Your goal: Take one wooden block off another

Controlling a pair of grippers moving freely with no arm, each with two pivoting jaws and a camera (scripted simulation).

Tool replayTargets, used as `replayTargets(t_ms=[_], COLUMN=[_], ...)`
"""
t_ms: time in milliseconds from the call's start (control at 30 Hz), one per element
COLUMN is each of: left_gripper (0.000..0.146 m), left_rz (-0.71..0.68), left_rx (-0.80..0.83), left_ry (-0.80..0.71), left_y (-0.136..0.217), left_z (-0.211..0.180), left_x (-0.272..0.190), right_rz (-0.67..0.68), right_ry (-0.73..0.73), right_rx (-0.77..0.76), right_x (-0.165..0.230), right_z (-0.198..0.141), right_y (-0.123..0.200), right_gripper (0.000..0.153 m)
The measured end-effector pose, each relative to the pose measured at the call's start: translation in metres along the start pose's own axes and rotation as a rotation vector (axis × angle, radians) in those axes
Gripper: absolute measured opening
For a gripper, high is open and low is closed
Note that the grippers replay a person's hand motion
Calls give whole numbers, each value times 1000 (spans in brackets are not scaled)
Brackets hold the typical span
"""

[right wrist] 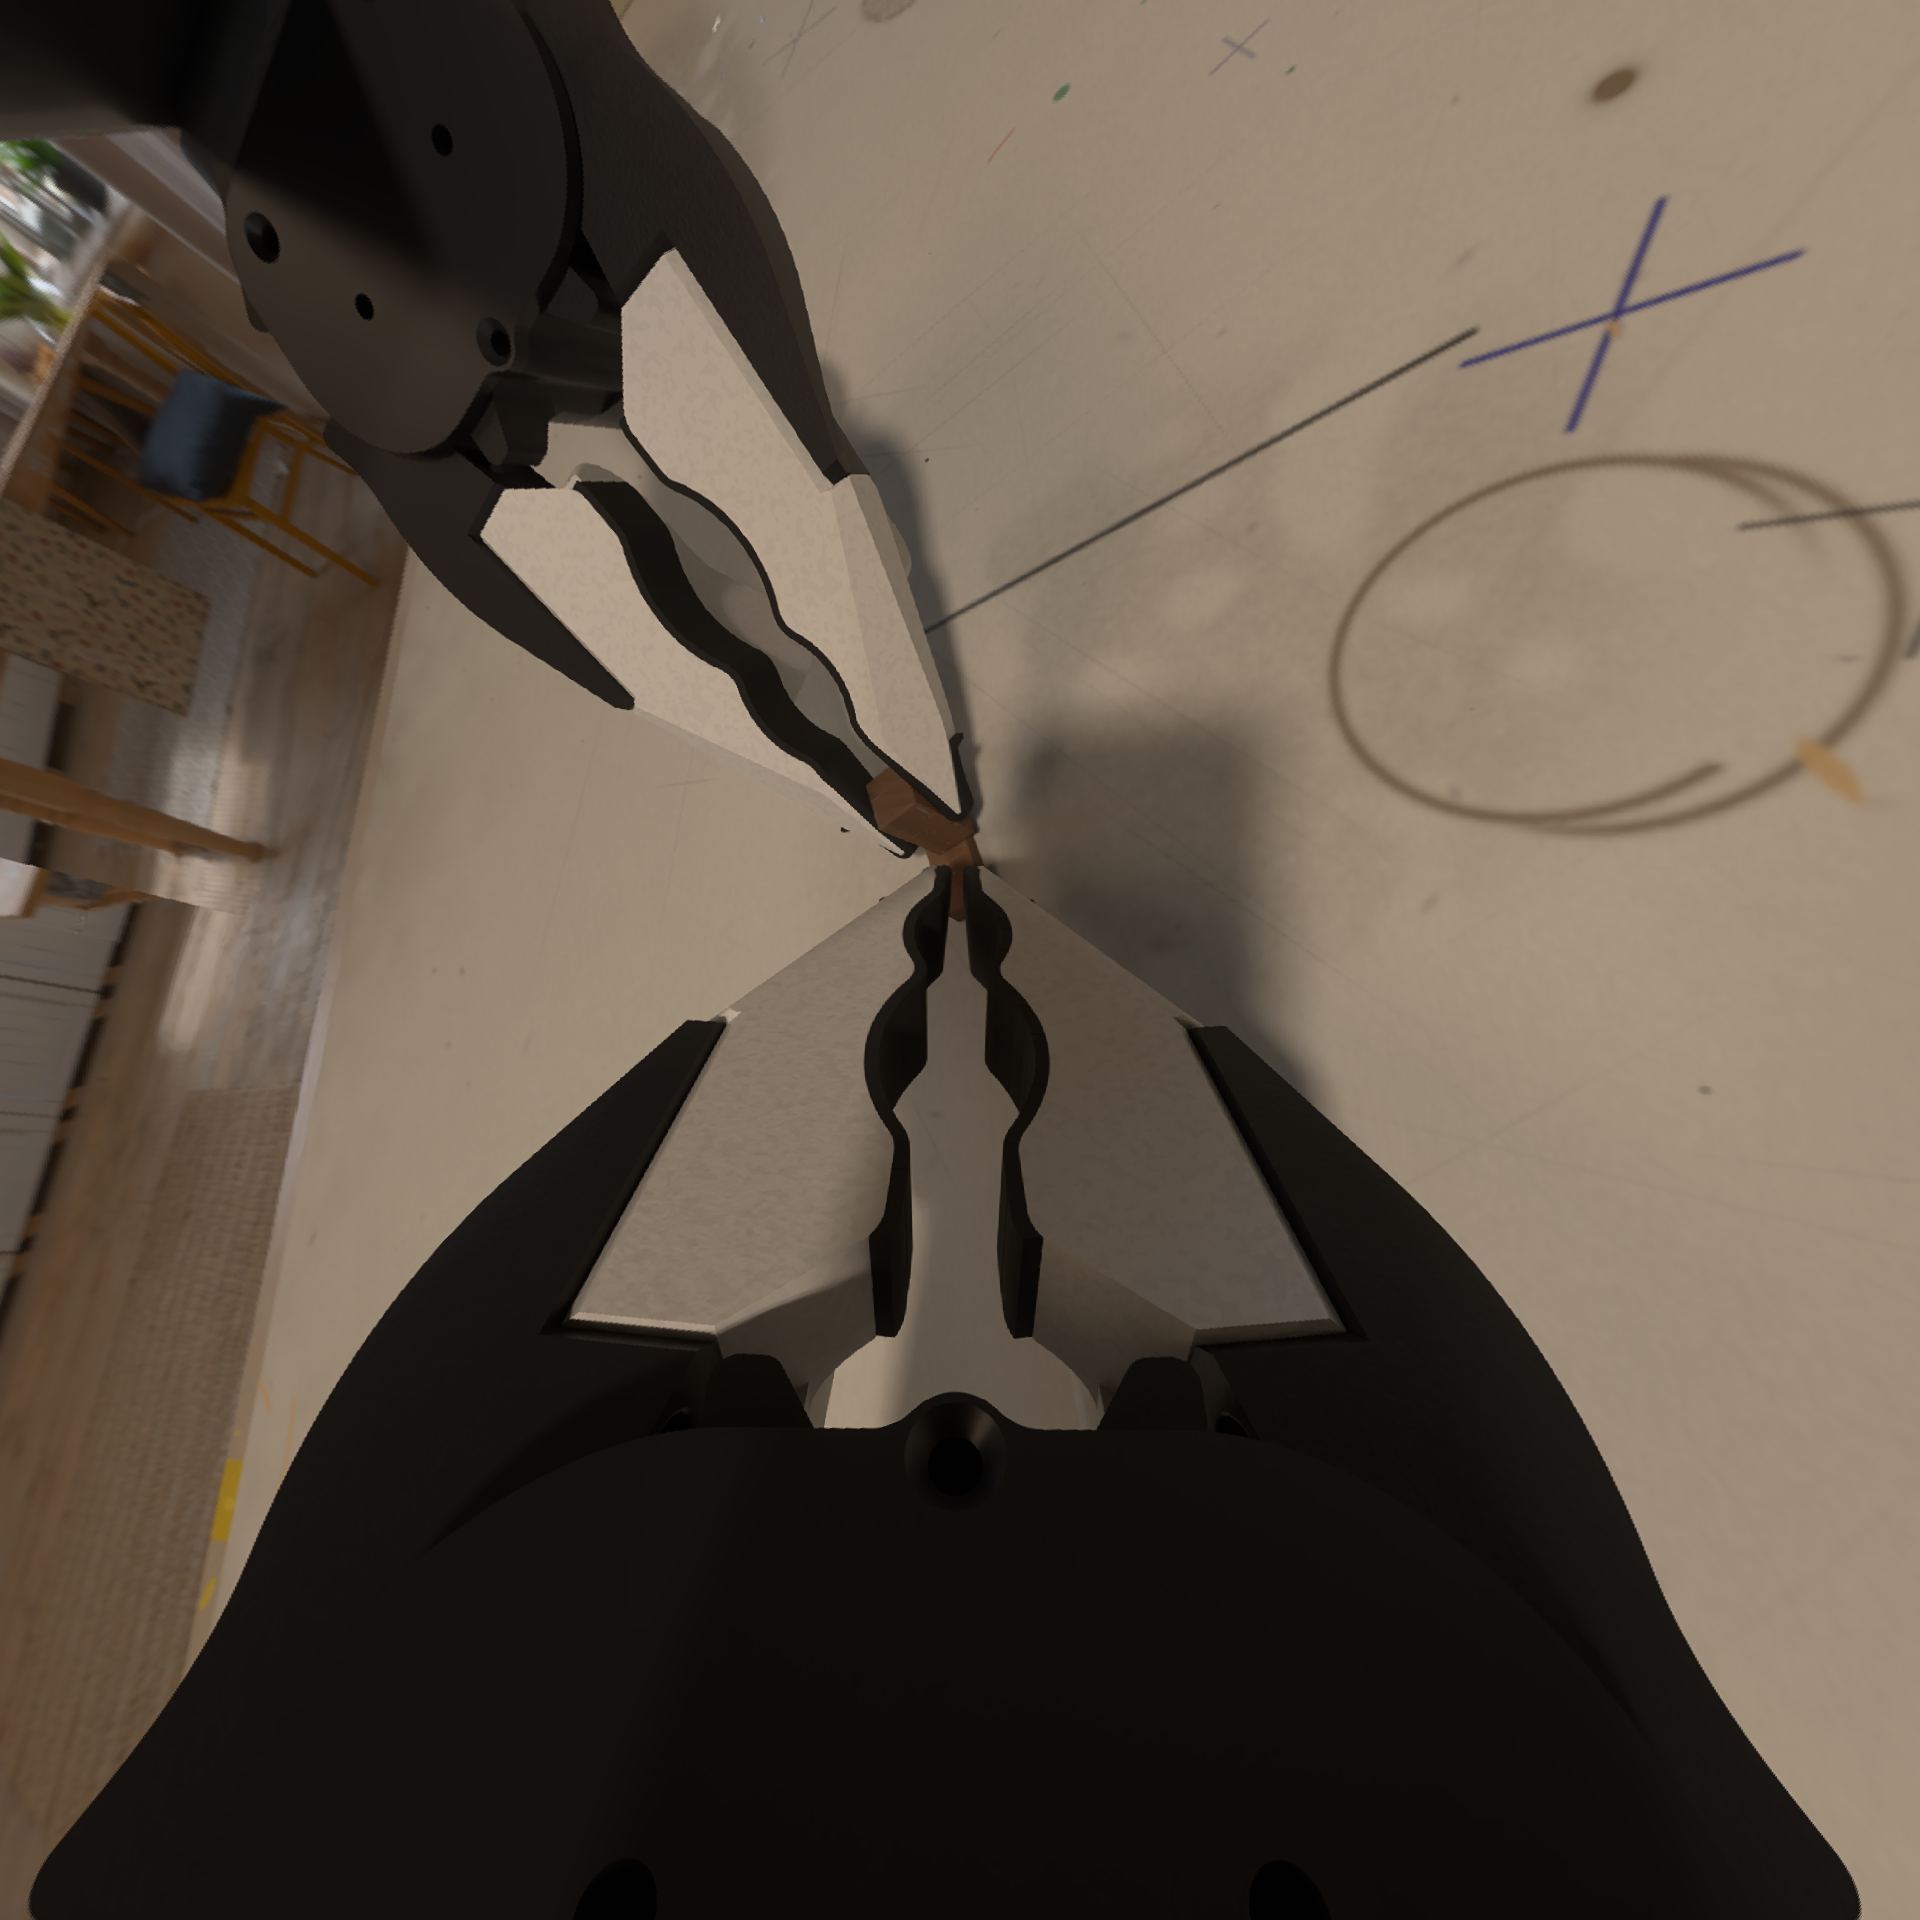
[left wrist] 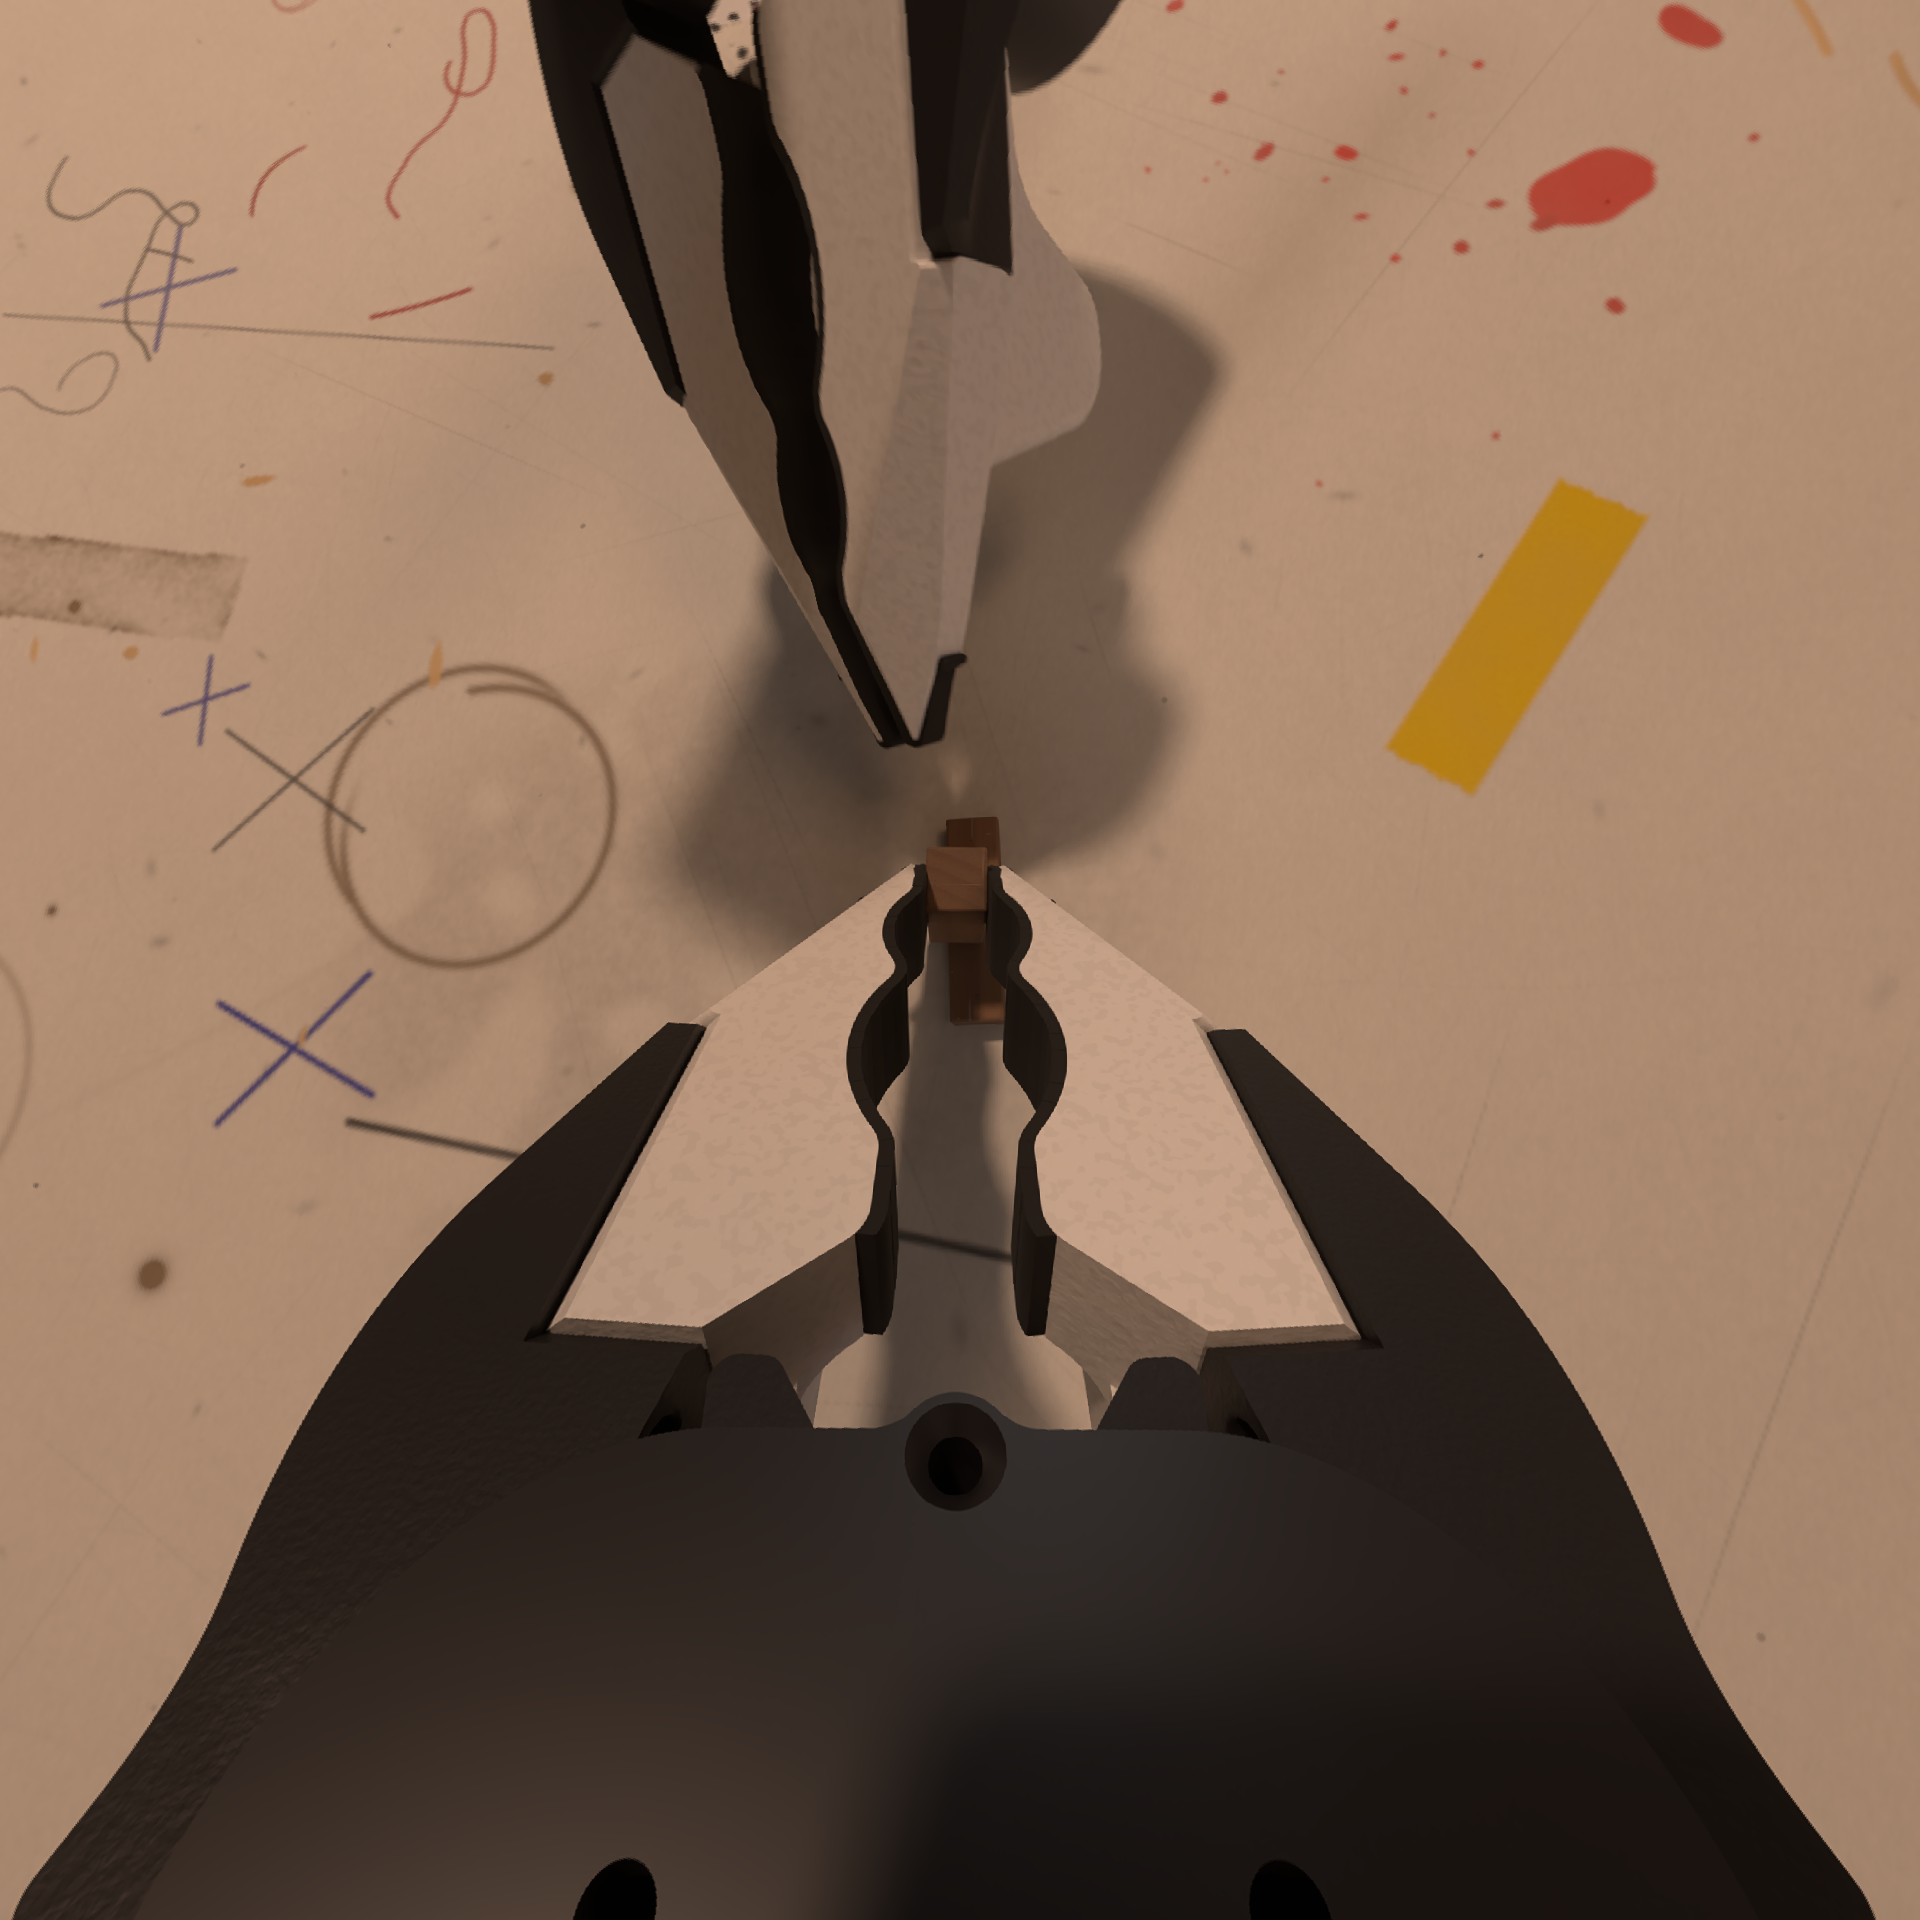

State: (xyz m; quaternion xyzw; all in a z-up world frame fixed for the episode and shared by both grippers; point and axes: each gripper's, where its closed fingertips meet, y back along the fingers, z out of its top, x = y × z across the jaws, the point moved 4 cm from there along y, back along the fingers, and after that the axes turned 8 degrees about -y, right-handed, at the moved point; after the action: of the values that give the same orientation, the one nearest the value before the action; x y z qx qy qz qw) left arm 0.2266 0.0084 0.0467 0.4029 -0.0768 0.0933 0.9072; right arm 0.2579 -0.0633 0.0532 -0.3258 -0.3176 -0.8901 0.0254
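My left gripper [left wrist: 958, 871] is shut on a light wooden block [left wrist: 956, 885], which rests on a darker, longer block [left wrist: 977, 992] on the tan table [left wrist: 1351, 1039]. My right gripper [left wrist: 914, 736] comes in from the far side with its jaws almost together. Its tips stand just short of the dark block's far end [left wrist: 972, 831]. In the right wrist view, the right gripper [right wrist: 956, 883] points at the dark block [right wrist: 962, 854], and a sliver of that block shows through its narrow gap. The left gripper [right wrist: 920, 821] holds the light block [right wrist: 894, 802] just beyond.
The tabletop carries a yellow tape strip [left wrist: 1517, 634], red paint splats [left wrist: 1590, 187], a drawn circle [left wrist: 473, 816] and pen crosses [left wrist: 296, 1049]. The table's edge [right wrist: 343, 831] runs down the left of the right wrist view, with a chair [right wrist: 208, 436] on the floor beyond it.
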Motion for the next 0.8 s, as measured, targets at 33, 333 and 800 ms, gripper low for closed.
replayTargets(t_ms=[33, 333, 800], left_gripper=[10, 10, 10], left_rz=[1, 12, 13], left_rx=[5, -1, 1], left_ry=[-9, -49, -40], left_y=[0, 2, 1], left_z=[0, -2, -2], left_x=[0, -1, 1], right_rz=[-12, -23, -40], right_ry=[13, -8, 44], right_rx=[1, -63, 31], right_x=[0, -2, -1], right_z=[1, 1, 1], right_y=[2, 13, 0], right_gripper=[0, 1, 0])
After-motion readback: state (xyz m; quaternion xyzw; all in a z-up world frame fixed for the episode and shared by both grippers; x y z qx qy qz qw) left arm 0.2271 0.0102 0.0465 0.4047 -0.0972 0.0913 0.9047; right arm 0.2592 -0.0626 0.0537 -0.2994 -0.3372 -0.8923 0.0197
